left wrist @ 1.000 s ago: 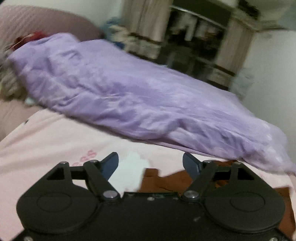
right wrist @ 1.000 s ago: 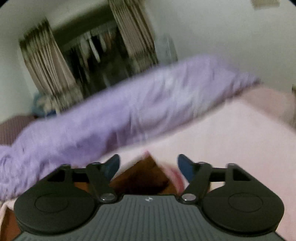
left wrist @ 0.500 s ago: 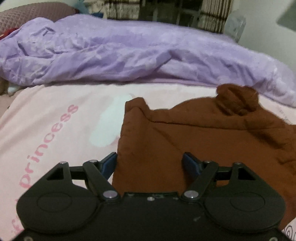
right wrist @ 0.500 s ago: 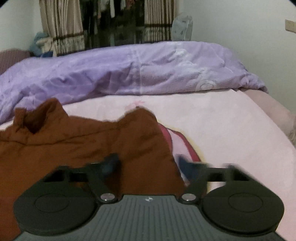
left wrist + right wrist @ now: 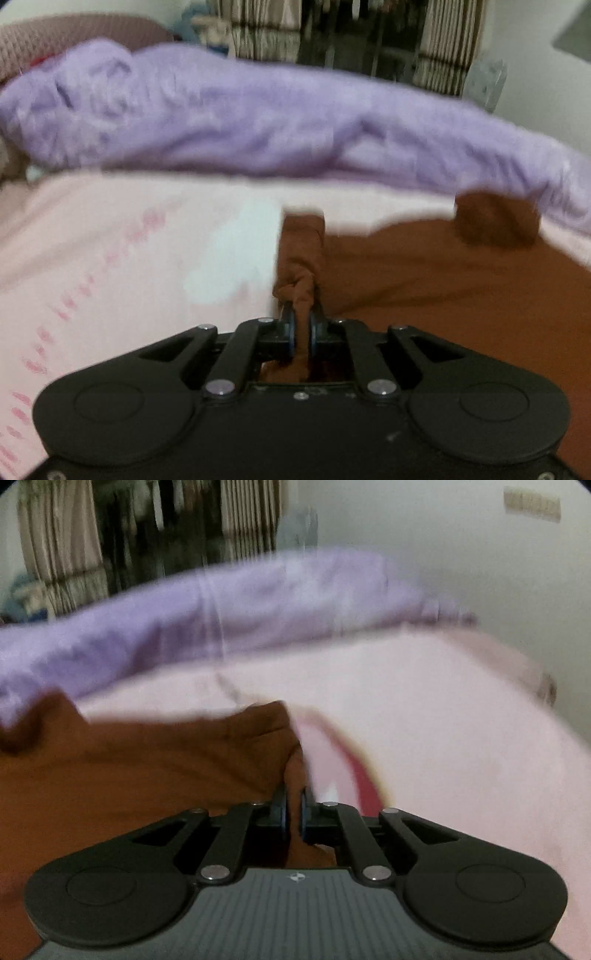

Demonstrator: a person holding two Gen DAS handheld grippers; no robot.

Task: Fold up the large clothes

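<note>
A brown garment (image 5: 424, 273) lies spread on the pink bed sheet (image 5: 122, 240). My left gripper (image 5: 301, 325) is shut on a pinched fold of cloth at the garment's left edge. In the right wrist view the same brown garment (image 5: 129, 768) fills the lower left. There my right gripper (image 5: 293, 806) is shut on a bunched bit of the garment's right edge. Brown cloth shows between the pads of both grippers and behind them. A rounded brown lump (image 5: 495, 218), perhaps a hood or collar, sits at the garment's far side.
A crumpled purple duvet (image 5: 258, 122) runs across the bed behind the garment. A mauve headboard or pillow (image 5: 74, 33) is at the far left. Curtains and a dark wardrobe (image 5: 155, 535) stand beyond the bed. The sheet (image 5: 443, 738) stretches right toward a white wall.
Both grippers dropped toward the bed and went from wide open to shut, each pinching an edge of the brown garment, which now bunches up at the pads.
</note>
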